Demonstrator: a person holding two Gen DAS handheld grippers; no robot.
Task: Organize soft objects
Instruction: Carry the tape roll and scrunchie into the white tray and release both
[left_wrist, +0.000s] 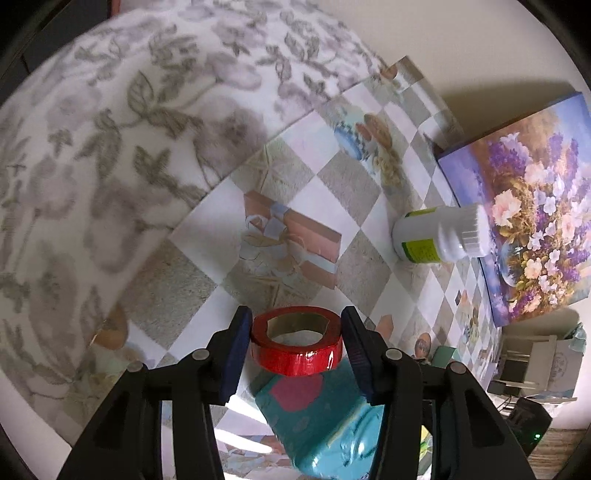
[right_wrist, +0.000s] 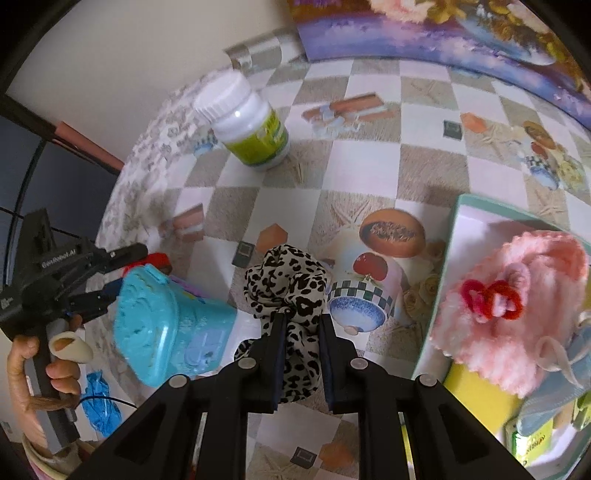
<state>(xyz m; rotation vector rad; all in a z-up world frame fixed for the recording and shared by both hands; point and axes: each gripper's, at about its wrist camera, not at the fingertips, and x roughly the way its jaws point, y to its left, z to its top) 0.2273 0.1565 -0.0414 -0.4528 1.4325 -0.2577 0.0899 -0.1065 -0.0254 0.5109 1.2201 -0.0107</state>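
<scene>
Right gripper (right_wrist: 301, 343): jaws closed on a leopard-print scrunchie (right_wrist: 286, 291), fabric bunched between the pads and spilling forward over the checked tablecloth (right_wrist: 369, 166), whether lifted clear or resting I cannot tell; teal-rimmed tray (right_wrist: 448, 258) just beside it toward the right edge of the tabletop, already holding a pink fluffy item (right_wrist: 517, 295) with red loops and a pale blue cloth (right_wrist: 554, 387); judged step: carry the scrunchie over the tray rim, which calls for lifting clear of the rim before moving across and opening only once the loose folds hang inside, since trailing fabric could catch on the edge; left gripper (left_wrist: 295, 334): pads bracketing a red tape roll (left_wrist: 295, 345), contact looks firm, so likely gripped, with a turquoise plastic case (left_wrist: 325, 424) below it; white pill bottle (right_wrist: 245, 125) with green label, standing mid-table, not soft, best left alone; floral cloth (left_wrist: 110, 147) over the far left side of the tabletop; floral painting (left_wrist: 524, 225) propped along the far edge against the wall.
</scene>
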